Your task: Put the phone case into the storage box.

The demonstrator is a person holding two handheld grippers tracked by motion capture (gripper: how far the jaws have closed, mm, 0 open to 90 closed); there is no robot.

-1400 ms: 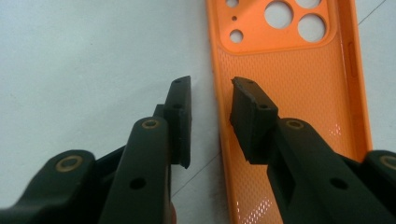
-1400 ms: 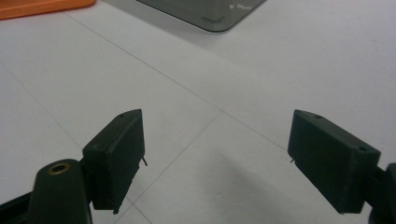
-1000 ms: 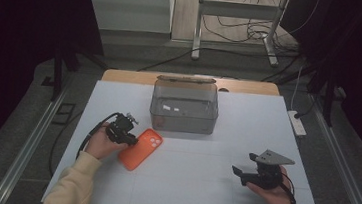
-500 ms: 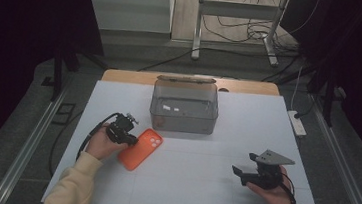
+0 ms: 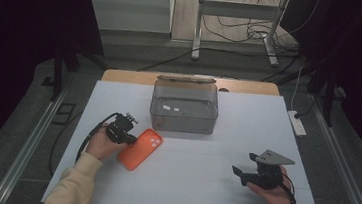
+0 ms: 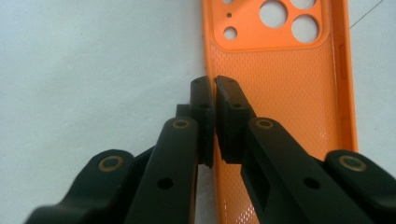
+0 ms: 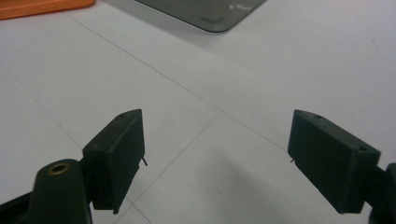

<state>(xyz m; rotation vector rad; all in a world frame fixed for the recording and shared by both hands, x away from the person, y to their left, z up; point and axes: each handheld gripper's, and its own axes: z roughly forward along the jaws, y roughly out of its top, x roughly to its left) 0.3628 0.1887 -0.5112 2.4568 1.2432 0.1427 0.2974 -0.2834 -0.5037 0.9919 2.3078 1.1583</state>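
While its jaws have just been closing, the left claw [image 6: 214, 88] pinches the long edge of the orange phone case [image 6: 280, 98], which lies flat on the white worktop [image 5: 201, 184] in front of the clear plastic box [image 5: 184, 106]. The right claw [image 7: 215, 158] rests well apart, its jaws wide with nothing between them.

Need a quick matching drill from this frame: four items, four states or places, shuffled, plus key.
Items:
1. left claw
2. right claw
3. phone case
4. bin

States or places:
A. clear, at the table's far middle
B. jaws wide apart over bare table
C. orange, lying flat, camera holes toward the bin
D. jaws closed on the case's edge

Pairs: 1-D, 2-B, 3-C, 4-A
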